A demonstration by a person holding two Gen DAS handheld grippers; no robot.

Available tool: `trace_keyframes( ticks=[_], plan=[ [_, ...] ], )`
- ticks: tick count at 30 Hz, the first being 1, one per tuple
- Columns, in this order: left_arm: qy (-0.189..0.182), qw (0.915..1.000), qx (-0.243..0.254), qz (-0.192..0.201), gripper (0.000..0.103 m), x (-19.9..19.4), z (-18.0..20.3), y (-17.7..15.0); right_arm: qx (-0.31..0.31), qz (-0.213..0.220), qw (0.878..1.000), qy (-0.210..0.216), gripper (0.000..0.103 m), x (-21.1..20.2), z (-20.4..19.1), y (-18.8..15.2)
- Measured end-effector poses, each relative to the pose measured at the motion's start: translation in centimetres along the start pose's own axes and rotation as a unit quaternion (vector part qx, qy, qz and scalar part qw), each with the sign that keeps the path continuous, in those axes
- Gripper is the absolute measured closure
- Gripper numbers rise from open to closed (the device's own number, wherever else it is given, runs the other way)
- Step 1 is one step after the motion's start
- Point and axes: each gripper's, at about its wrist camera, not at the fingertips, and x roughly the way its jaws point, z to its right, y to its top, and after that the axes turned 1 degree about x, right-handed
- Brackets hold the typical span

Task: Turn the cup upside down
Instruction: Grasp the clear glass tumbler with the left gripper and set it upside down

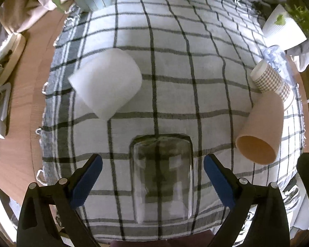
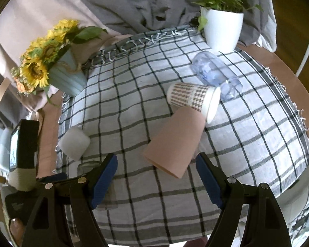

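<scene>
Clearly both grippers gape empty: the left gripper (image 1: 153, 177) straddles the clear glass cup (image 1: 161, 177) on the checked cloth (image 1: 175, 82), where slick walls could slip, while the right gripper (image 2: 156, 177) faces the pink paper cup (image 2: 175, 142), lying sideways, liable to crush or roll.

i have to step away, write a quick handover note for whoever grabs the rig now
Left claw: open, straddling the clear glass cup, not gripping it.
Right claw: open, empty, just short of the pink cup.
The pink, checked and white cups and a clear bottle lie on their sides on the plaid cloth.
Done: the glass cup looks inverted, though that is hard to confirm.
Left: the lying cups.
</scene>
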Motion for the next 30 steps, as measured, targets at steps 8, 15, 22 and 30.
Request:
trace_keyframes(
  ticks=[8,15,22,30],
  plan=[
    [0.019,0.9994,0.01,-0.028,0.028,2.3,0.9,0.9,0.02,-0.013,1.0,-0.003,0.024,1.1,1.5,0.1],
    [0.019,0.9994,0.006,-0.029,0.036,2.7,0.8,0.7,0.023,-0.021,1.0,-0.003,0.024,1.6,1.9,-0.1],
    [0.005,0.9999,-0.002,0.011,0.037,-0.9,0.8,1.0,0.026,-0.009,1.0,0.004,0.024,0.7,2.2,0.2],
    [-0.003,0.9983,0.009,0.058,0.037,-3.2,1.7,0.4,0.019,0.019,1.0,0.005,0.025,-1.0,2.5,0.7]
  ],
)
